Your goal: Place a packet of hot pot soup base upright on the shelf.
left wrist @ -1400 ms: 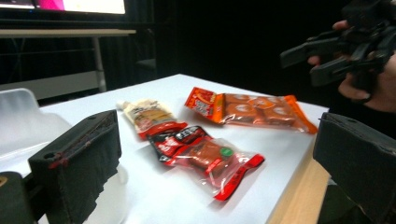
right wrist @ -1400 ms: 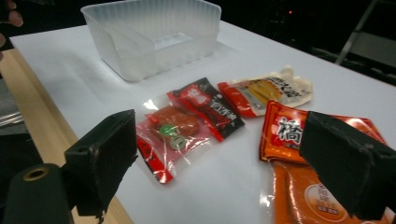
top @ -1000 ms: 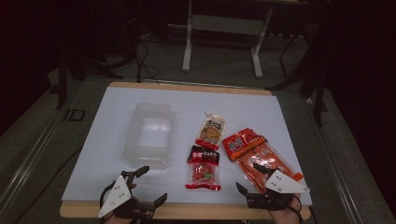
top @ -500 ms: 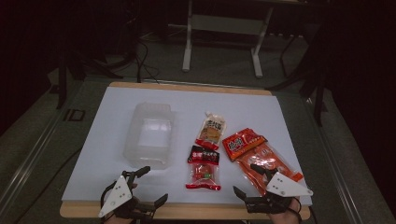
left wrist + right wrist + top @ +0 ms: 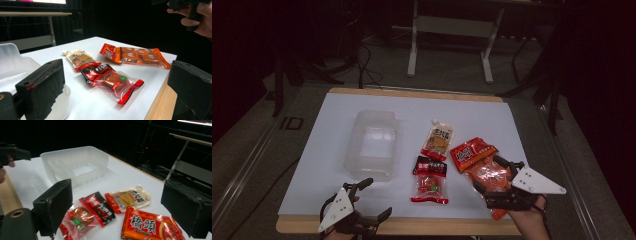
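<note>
Lying beside the clear tray (image 5: 371, 145), three snack packets (image 5: 430, 180) are listed unpacked; both grippers (image 5: 359, 207) (image 5: 499, 182) are held agape, seemingly empty.

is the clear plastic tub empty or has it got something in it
Empty. The clear tub stands upright and open with a bare floor in the right gripper view, and all three snack packets lie on the table beside it.
</note>
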Action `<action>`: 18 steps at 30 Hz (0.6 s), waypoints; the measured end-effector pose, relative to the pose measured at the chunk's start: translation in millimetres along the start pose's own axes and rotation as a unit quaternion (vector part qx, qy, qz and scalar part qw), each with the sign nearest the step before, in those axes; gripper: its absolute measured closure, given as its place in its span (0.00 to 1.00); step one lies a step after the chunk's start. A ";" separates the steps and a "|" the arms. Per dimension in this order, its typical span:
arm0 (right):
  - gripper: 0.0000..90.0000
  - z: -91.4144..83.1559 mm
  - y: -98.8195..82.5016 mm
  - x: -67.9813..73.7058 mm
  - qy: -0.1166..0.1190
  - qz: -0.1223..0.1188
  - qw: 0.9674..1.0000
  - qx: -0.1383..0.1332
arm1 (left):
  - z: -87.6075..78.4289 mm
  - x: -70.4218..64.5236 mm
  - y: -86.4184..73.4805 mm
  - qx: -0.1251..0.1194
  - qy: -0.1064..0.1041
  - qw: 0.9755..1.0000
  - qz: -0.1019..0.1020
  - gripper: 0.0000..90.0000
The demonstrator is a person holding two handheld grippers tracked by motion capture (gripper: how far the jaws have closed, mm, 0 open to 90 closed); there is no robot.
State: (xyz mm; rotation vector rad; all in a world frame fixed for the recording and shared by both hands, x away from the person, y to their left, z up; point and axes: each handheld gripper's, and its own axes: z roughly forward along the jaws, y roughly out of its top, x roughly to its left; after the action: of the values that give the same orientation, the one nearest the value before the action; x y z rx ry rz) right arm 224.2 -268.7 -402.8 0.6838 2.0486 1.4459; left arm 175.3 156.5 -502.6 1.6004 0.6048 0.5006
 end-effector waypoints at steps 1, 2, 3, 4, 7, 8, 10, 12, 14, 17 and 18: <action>0.11 1.5 1.3 -4.1 -0.004 0.002 1.000 0.000 | 0.0 -0.2 0.1 -0.001 0.000 1.000 0.000 0.02; 0.11 2.9 2.6 -8.1 -0.007 0.004 1.000 -0.003 | -0.2 -0.4 0.2 0.000 0.000 1.000 0.000 0.02; 0.11 4.5 4.1 -11.7 -0.009 0.003 1.000 -0.003 | -0.1 -0.5 0.1 -0.001 0.001 1.000 0.000 0.02; 0.11 6.1 5.5 -14.7 -0.016 0.001 1.000 -0.002 | 0.0 -0.5 0.1 0.000 0.001 1.000 0.000 0.02; 0.11 11.0 9.2 -25.0 -0.020 0.004 1.000 0.000 | 0.1 -0.3 0.0 0.000 0.000 1.000 0.001 0.02; 0.11 12.6 10.0 -28.3 -0.022 0.004 1.000 0.001 | 0.0 -0.5 0.0 -0.001 0.000 1.000 0.000 0.02; 0.11 16.8 10.9 -35.0 -0.028 -0.003 1.000 0.005 | 0.2 -0.4 -0.1 0.000 0.000 1.000 0.000 0.02; 0.11 21.1 11.3 -43.6 -0.026 0.004 1.000 0.006 | 0.2 -0.3 -0.2 0.002 0.000 1.000 0.000 0.02; 0.12 24.8 11.1 -49.0 -0.030 0.008 0.999 0.008 | 0.4 -0.3 -0.2 0.002 -0.001 1.000 0.000 0.02; 0.12 32.6 9.3 -57.4 -0.032 0.008 0.999 0.016 | 0.5 -0.1 -0.4 0.003 -0.002 1.000 0.000 0.02; 0.12 35.4 8.5 -60.5 -0.032 0.010 0.999 0.021 | 0.5 -0.2 -0.4 0.003 -0.001 1.000 0.000 0.02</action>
State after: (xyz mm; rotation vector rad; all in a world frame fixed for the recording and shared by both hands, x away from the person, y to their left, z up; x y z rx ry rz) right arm 293.0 -282.8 -396.5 0.7592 2.0347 1.3774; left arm 175.5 156.0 -503.0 1.6070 0.6049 0.4974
